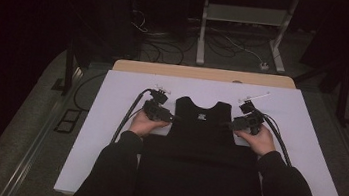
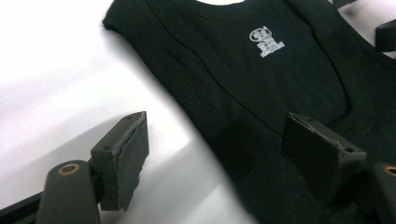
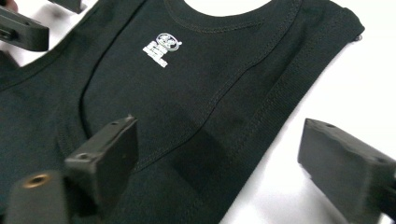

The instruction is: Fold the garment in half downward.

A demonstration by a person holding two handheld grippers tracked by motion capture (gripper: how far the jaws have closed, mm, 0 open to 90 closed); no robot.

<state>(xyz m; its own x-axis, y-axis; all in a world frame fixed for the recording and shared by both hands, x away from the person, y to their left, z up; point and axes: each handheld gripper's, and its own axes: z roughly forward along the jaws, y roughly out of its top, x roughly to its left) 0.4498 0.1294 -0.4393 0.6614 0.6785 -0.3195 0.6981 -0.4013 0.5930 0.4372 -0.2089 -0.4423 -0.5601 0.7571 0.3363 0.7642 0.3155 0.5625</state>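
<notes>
Lying flat on the white worktop (image 1: 107, 135), the black vest (image 1: 202, 131) has its neck opening pointing away from the person and a small white print (image 2: 266, 42) just below the collar. The left tongs (image 1: 174, 119) are at the vest's left armhole edge; their jaws are spread, one over the white surface and one over the cloth, with the hem between them but not pinched. The right tongs (image 1: 225, 126) are at the right armhole edge, also spread across the hem without pressing it. Each hand (image 1: 146, 123) rests on the worktop beside the vest.
</notes>
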